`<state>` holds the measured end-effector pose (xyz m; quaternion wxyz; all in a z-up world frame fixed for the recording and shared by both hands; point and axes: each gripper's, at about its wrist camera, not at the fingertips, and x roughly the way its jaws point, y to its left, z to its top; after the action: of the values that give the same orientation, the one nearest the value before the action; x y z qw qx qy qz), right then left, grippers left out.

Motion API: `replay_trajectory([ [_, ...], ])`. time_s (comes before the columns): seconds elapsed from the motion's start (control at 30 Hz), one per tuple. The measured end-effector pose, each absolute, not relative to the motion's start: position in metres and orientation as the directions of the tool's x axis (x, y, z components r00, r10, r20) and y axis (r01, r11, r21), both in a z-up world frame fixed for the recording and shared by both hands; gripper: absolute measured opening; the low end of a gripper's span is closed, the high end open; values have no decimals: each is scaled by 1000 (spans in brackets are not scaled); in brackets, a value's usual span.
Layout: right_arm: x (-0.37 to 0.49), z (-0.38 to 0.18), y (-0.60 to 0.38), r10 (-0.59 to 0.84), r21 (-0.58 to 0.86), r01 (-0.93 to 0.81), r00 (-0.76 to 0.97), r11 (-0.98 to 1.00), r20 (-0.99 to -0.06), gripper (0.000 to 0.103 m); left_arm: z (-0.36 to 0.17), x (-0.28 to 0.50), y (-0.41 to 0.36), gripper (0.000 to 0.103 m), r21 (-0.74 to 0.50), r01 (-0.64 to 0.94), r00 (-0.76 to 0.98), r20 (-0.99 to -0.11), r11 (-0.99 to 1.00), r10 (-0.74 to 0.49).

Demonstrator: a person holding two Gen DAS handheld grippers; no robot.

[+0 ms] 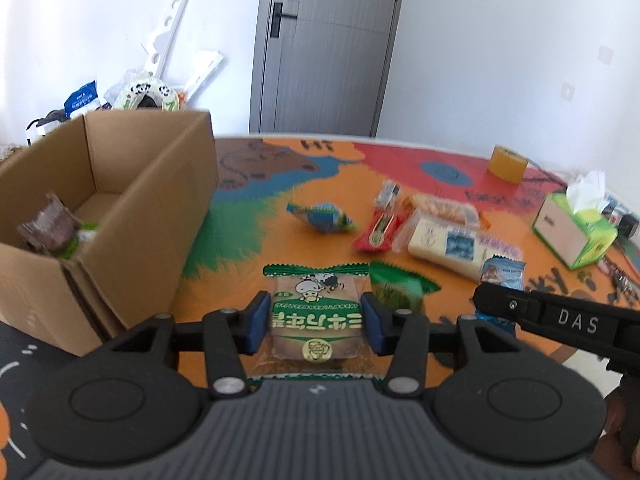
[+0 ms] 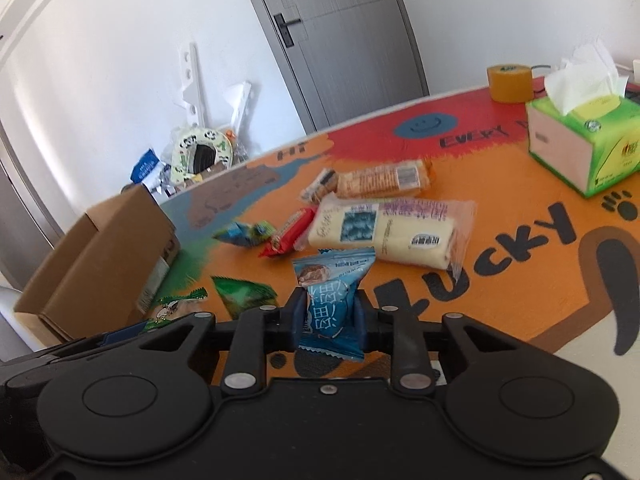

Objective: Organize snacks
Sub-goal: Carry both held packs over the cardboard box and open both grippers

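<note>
tissue box (image 2: pixel 580 148) beside snacks (image 2: pixel 384 232)

Each black hand-held gripper (image 1: pixel 316 326) (image 2: pixel 328 314) has blue finger pads (image 1: pixel 256 322), silver screws and round hubs; one bears white "DAS" lettering.

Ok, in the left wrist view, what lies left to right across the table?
cardboard box → green-edged snack packet held in the left gripper → red wrapper → white bread pack → tissue box
</note>
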<state>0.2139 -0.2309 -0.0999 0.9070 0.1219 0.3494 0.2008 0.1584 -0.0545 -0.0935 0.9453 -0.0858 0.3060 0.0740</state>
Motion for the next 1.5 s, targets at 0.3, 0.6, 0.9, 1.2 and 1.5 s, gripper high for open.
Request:
replay_trajectory([
  [0.3,201,-66,-225,483,379,-317,709,869,-514,26,-52,144,-42,48,-134,-185,852,-516,974,91],
  [0.6,197,-37,-200,534,372,-393,712,841,-456,26,-12,130,-11,48,-137,-213,885,-446,967,132],
  [0.9,198,-22,-168,571,365,-444,695,819,-436,26,5,125,35,48,-135,-271,885,-424,953,192],
  [1.2,205,-1,-129,608,325,-513,674,794,-420,26,17,136,78,48,-100,-319,866,-435,942,247],
  [1.5,221,5,-76,654,304,-583,616,754,-440,26,7,164,112,48,-76,-349,826,-495,934,269],
])
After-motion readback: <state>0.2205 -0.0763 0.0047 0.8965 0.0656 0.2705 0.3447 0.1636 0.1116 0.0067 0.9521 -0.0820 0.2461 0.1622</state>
